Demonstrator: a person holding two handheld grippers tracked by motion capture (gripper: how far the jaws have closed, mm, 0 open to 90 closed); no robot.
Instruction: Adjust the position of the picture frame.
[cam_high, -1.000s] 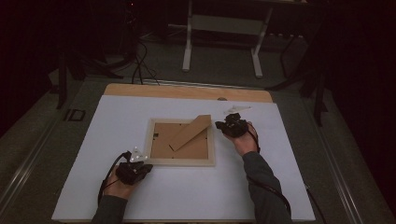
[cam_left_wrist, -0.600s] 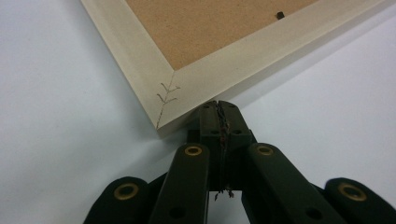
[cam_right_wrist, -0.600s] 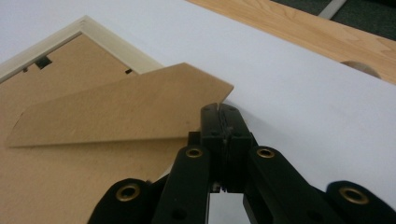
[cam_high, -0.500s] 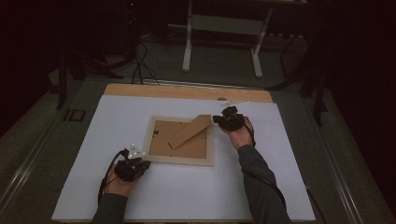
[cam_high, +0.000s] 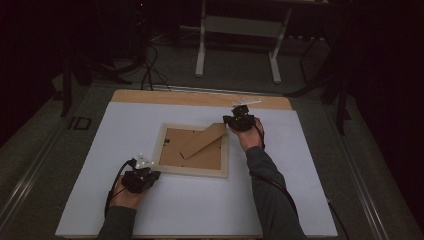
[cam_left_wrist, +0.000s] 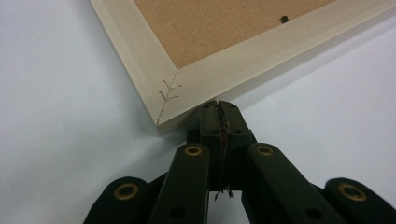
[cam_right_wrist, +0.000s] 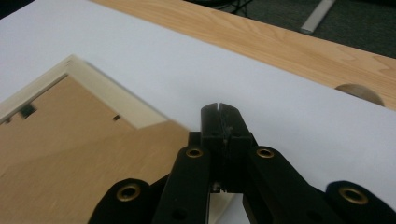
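A pale wooden picture frame (cam_high: 192, 171) lies face down on the white sheet, brown backing board (cam_high: 172, 145) up. Its brown stand flap (cam_high: 202, 142) runs slantwise toward the frame's far right corner. My left gripper (cam_high: 152, 174) is shut, its tips against the frame's near left corner (cam_left_wrist: 163, 100), nothing between the jaws. That gripper (cam_left_wrist: 219, 105) rests on the sheet. My right gripper (cam_high: 231, 121) is shut at the far right corner, beside the flap's end. In the right gripper view its tips (cam_right_wrist: 219, 107) stand just right of the flap (cam_right_wrist: 93, 177), which overlaps the frame rim (cam_right_wrist: 107, 98); whether they touch I cannot tell.
The white sheet (cam_high: 300, 190) covers most of the table; a bare wooden strip (cam_high: 200, 98) runs along the far edge, with a round hole (cam_right_wrist: 359, 93) in it. Behind the table stand a metal stand (cam_high: 240, 30) and floor cables (cam_high: 150, 70).
My right gripper has moved a little toward the far edge of the table and slightly left, along the frame's far right corner. The left gripper has stayed at the near left corner.
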